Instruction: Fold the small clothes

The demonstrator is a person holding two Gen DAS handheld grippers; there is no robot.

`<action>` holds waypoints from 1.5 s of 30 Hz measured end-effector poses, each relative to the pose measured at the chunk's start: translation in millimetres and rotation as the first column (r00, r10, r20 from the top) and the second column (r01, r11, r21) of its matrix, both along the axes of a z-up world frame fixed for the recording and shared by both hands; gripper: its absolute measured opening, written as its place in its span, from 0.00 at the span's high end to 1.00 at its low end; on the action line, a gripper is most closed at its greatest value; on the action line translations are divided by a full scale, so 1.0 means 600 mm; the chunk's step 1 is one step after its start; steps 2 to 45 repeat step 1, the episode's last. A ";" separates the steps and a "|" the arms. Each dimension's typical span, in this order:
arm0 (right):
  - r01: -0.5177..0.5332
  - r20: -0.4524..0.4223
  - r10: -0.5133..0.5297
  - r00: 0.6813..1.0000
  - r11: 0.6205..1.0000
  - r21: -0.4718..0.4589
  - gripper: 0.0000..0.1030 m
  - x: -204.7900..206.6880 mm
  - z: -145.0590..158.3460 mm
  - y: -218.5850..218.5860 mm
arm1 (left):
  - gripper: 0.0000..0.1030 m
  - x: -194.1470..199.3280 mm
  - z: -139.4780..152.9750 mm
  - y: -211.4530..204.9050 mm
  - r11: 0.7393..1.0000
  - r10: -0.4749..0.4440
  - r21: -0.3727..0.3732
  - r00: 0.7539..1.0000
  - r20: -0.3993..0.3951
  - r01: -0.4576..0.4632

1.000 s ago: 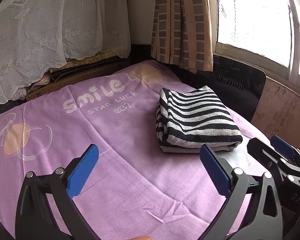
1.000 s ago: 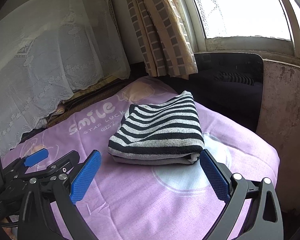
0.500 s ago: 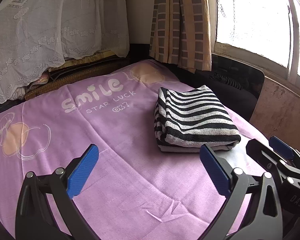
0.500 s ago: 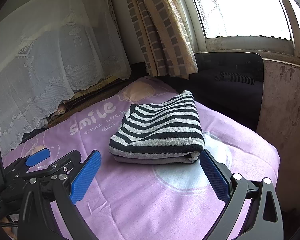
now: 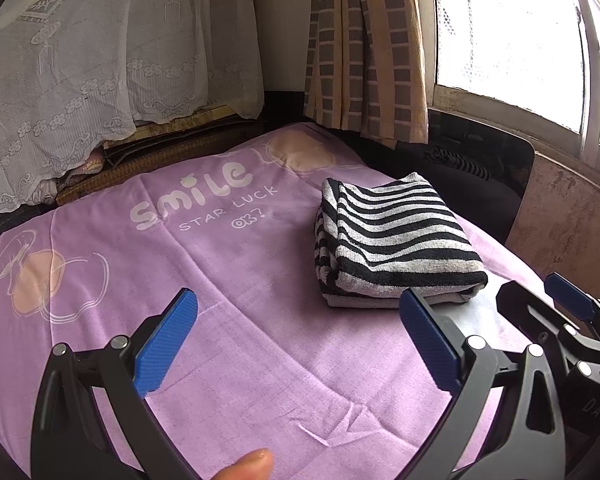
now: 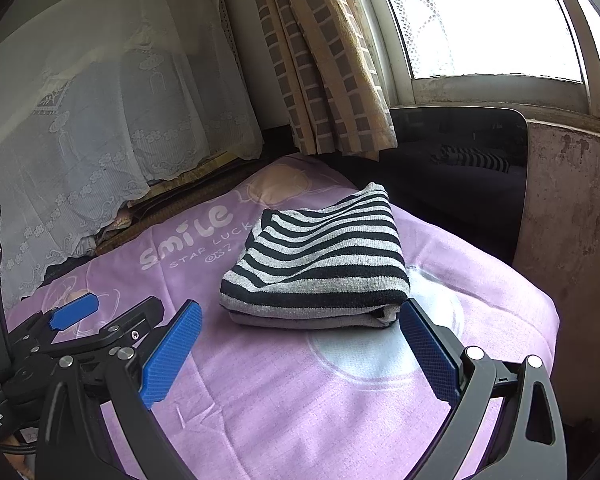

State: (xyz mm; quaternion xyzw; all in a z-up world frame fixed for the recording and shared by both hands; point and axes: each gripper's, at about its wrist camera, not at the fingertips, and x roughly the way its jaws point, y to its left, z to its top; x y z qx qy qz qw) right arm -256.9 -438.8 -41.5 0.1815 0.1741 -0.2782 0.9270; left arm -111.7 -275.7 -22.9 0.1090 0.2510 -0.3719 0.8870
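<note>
Striped garment [image 5: 396,240] sits folded in a compact stack on the purple "SMILE" bedsheet [image 5: 220,280], toward the window-side far corner of the bed, near the checked curtain [image 5: 364,48] and the dark panel [image 6: 460,160] under the window. Left gripper [image 5: 300,340] has its jaws spread wide, nothing between the blue pads, hovering over bare sheet short of the garment — right gripper [image 6: 300,344] likewise wide apart and empty, its right pad [image 6: 428,352] just beside the stack's near edge. A fingertip [image 5: 252,462] shows at the bottom of the left wrist view.
</note>
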 end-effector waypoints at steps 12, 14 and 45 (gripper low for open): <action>0.000 0.000 0.000 1.000 1.000 0.000 0.04 0.000 0.000 0.000 | 0.05 0.000 0.000 0.000 1.000 0.000 0.000 1.000 -0.002 0.000; 0.000 0.000 0.000 1.000 1.000 0.000 0.04 0.000 0.000 0.000 | 0.05 0.000 0.000 0.000 1.000 0.000 0.000 1.000 -0.002 0.000; 0.000 0.000 0.000 1.000 1.000 0.000 0.04 0.000 0.000 0.000 | 0.05 0.000 0.000 0.000 1.000 0.000 0.000 1.000 -0.002 0.000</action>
